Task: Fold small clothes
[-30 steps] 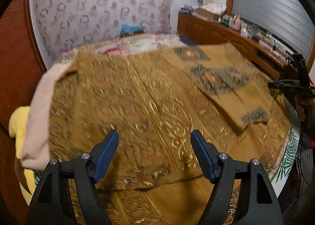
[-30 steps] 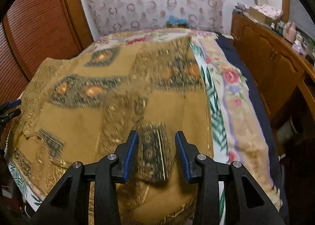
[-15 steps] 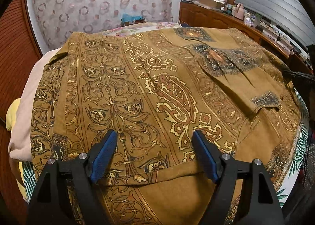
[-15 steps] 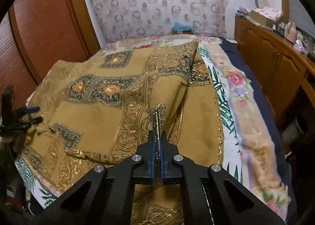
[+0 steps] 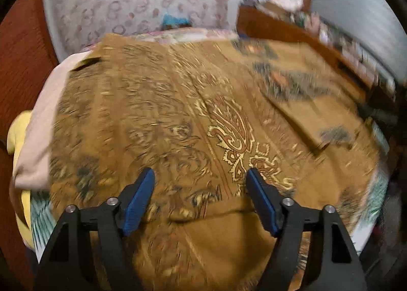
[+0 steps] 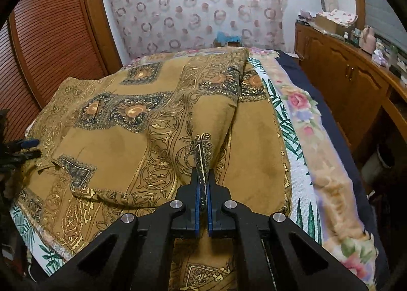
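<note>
Left wrist view: the left gripper point(image 5: 199, 199) hangs low over the near part of the cloth point(image 5: 178, 118), a brown garment with gold paisley print spread across the bed point(image 5: 374, 197). Its jaws stand well apart and are closing; cloth lies below the blue pads point(image 5: 138, 202), but they do not press on it. A hem or fold edge runs across just beneath the fingers, which looks like the natural place to bite. A pale blanket point(image 5: 40, 123) lies at the left edge. The picture is blurred, so fine creases cannot be read.

Right wrist view: the right gripper point(image 6: 202, 199) is clamped tight on a pinched ridge of the cloth point(image 6: 114, 143) at its near right side. The ridge rises from the pads and runs away toward the far end, so the fabric is lifted a little there. To the right lies the floral sheet point(image 6: 300, 113); a wooden cabinet point(image 6: 343, 82) stands further right. The left gripper point(image 6: 24, 148) shows at the far left edge.

The cloth looks thin, soft and light, draping and wrinkling freely. It will likely sag between two holds and bunch if dragged. Gripping on edges or corners, both layers together, should keep the fold straight; a mid-panel pinch would probably pull up only one layer.
</note>
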`<act>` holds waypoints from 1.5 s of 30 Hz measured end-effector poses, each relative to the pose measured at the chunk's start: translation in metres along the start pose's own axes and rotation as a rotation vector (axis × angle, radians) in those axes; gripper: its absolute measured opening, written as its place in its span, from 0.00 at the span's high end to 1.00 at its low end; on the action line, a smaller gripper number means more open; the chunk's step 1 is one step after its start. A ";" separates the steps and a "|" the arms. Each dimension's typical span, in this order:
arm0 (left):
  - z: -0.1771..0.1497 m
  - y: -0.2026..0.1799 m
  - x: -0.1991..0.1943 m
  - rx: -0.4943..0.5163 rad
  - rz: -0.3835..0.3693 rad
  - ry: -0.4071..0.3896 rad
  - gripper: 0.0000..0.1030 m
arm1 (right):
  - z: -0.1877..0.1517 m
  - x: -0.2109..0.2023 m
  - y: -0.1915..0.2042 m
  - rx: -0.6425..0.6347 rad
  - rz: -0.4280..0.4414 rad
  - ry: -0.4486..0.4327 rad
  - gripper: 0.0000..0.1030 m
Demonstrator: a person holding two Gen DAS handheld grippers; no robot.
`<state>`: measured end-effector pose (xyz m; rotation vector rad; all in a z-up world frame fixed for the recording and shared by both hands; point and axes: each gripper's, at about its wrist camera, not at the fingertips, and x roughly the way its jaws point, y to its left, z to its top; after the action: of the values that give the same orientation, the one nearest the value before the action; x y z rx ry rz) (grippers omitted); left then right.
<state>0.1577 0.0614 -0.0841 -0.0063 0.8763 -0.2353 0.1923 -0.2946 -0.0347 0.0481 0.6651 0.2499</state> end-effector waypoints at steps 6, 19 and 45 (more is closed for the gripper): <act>-0.016 0.027 -0.044 -0.127 0.022 -0.110 0.51 | -0.001 0.001 0.000 0.003 0.002 -0.003 0.96; -0.019 0.060 -0.028 -0.130 0.240 -0.069 0.62 | 0.000 -0.001 0.000 -0.016 -0.004 -0.001 0.96; -0.016 0.039 -0.047 -0.103 0.083 -0.136 0.96 | 0.003 0.000 -0.001 -0.020 0.023 0.005 0.97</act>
<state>0.1245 0.1110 -0.0634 -0.0811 0.7510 -0.1108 0.1938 -0.2952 -0.0326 0.0364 0.6669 0.2786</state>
